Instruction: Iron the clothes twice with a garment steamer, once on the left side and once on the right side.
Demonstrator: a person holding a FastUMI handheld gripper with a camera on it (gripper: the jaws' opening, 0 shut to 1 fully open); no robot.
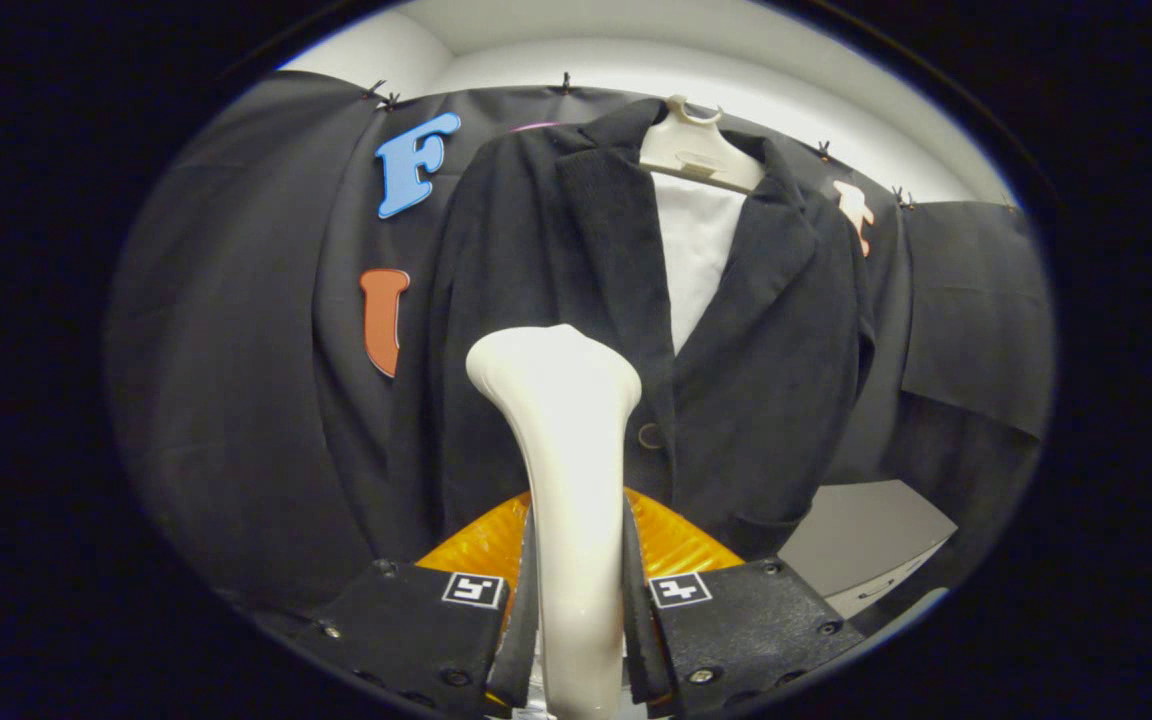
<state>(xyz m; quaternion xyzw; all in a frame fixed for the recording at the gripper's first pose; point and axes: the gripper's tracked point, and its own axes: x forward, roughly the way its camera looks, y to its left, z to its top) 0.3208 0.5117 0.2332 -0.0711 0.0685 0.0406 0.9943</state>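
We see the garment steamer (566, 440) in glossy cream-white, clamped between the black fingers of the gripper (576, 620), each finger bearing a small black-and-white square marker. Beneath them sits a ribbed amber-orange part (671, 540), perhaps the steamer's base. The jacket (556, 300) is black with a faint corded texture, over a white shirt (701, 250), on a cream hanger (696, 150).
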